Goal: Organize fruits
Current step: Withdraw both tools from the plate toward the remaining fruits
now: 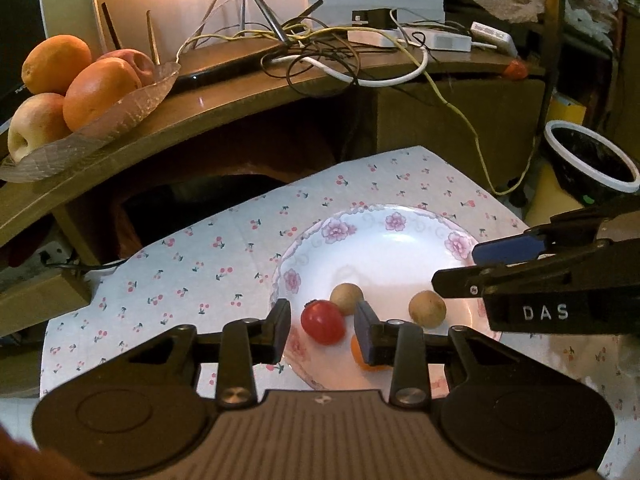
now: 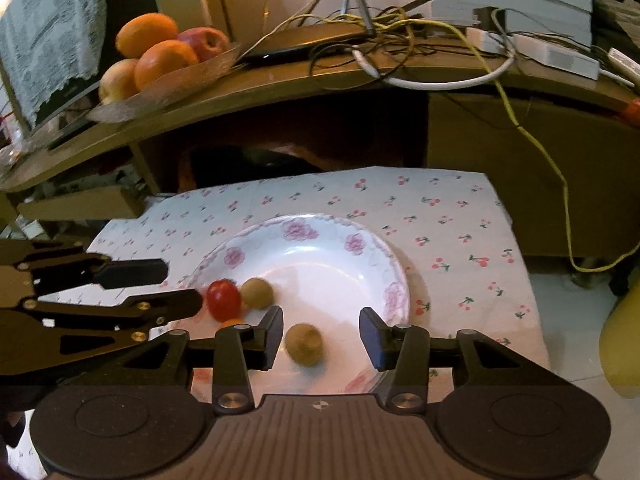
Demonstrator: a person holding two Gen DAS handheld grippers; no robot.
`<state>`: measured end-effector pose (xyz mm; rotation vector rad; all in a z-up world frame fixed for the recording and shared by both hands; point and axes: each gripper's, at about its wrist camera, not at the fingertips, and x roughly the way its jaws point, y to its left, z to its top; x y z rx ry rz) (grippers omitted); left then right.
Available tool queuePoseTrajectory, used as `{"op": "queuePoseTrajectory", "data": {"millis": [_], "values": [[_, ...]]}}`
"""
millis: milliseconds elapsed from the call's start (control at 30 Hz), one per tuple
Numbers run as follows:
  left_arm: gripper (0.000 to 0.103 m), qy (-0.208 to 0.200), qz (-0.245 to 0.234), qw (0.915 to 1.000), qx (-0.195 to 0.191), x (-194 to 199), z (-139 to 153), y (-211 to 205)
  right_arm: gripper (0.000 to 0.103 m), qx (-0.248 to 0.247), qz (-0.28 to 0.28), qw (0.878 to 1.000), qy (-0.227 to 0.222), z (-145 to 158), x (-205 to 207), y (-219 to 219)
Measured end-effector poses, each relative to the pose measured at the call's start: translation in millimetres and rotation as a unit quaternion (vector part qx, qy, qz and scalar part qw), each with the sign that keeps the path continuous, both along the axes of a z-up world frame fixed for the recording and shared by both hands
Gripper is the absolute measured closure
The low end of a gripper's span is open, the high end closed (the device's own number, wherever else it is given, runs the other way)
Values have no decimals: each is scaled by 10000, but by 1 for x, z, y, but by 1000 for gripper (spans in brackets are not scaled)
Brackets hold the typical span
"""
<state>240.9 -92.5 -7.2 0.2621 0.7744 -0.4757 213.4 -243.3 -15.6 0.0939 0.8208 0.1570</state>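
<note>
While both grippers are held open above the plate (image 1: 416, 220), the cherry tomato (image 1: 322, 322) is framed between the left gripper (image 1: 323, 336) fingers; being soft and smooth, it should be pinched gently across its middle.

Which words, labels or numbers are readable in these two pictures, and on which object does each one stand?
"DAS": white letters on the black body of the right gripper, seen in the left wrist view.
No other text is readable; the white power adapters on the shelf show no legible print.
</note>
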Motion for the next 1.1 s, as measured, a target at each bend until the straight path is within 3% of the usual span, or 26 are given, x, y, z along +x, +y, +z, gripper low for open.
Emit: {"op": "queuePoseTrajectory", "data": {"millis": [533, 800, 1100], "values": [[62, 94, -160, 9998, 72, -61, 8, 29, 56, -190, 985, 9946, 248, 5, -53, 27], [61, 463, -348, 9977, 341, -95, -14, 31, 55, -533, 1601, 9848, 408, -10, -65, 45], [61, 712, -428, 9956, 437, -93, -36, 28, 54, -604, 1755, 9804, 653, -30, -53, 55]]}}
